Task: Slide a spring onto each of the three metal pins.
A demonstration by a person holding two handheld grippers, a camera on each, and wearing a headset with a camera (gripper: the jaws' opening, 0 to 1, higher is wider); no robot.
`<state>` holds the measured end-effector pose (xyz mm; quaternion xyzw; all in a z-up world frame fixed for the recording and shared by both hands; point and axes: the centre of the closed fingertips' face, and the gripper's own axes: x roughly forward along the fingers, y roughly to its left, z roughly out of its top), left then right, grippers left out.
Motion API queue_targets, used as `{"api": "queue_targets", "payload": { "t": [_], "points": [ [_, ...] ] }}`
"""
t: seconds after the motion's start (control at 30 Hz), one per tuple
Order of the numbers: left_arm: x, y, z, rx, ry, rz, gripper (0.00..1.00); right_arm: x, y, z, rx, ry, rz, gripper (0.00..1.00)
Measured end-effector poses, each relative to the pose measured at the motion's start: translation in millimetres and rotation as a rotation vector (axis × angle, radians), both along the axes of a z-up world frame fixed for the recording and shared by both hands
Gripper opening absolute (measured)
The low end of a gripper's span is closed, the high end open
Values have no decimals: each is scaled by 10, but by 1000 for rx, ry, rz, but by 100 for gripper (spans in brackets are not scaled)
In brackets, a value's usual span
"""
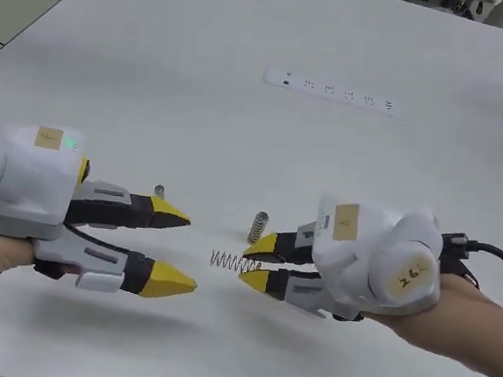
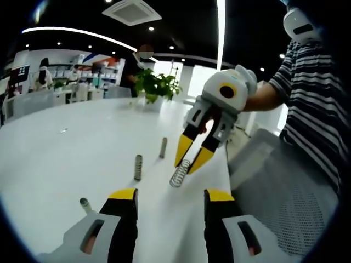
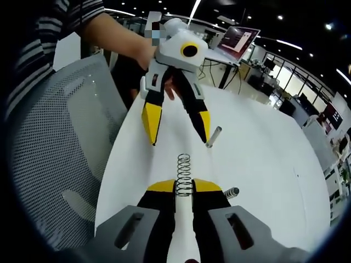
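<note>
Pinching a spring (image 1: 227, 260) by one end, the right gripper (image 1: 246, 264) faces the left gripper (image 1: 190, 252), whose jaws stand apart near a pin (image 1: 158, 191).

Blurred digits are printed on a round sticker (image 1: 412, 277) on the right gripper (image 1: 244, 263). Nothing else can be read.

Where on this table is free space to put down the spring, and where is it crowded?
Bare: the wide table stretch between the power strip and the bare pin, and the near edge below both grippers. Crowded: the middle, where the left gripper, the right gripper holding a spring, and the spring-covered pin sit close.
</note>
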<state>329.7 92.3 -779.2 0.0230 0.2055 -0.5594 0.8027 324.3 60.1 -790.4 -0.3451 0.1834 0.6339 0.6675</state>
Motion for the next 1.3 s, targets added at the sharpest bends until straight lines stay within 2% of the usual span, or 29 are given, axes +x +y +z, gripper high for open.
{"api": "queue_targets", "payload": {
  "t": [0.17, 0.47, 0.57, 0.67, 0.93, 1.3],
  "points": [
    [23, -95, 40, -19, 3, -10, 37, -26, 24, 57, 24, 11, 1, 7],
    [-12, -259, 79, -34, 0, -52, 28, -53, 55, 109, 32, 1, 17, 7],
    [-22, -278, 76, -31, -8, -61, 24, -61, 67, 133, 38, 1, 20, 7],
    [-45, -291, 76, -35, -2, -74, 17, -69, 67, 143, 42, 1, 21, 7],
    [-73, -305, 83, -49, 3, -87, 8, -84, 56, 146, 44, 4, 24, 7],
    [-101, -323, 96, -56, -24, -109, 5, -98, 55, 141, 45, 10, 26, 7]
  ]
}}
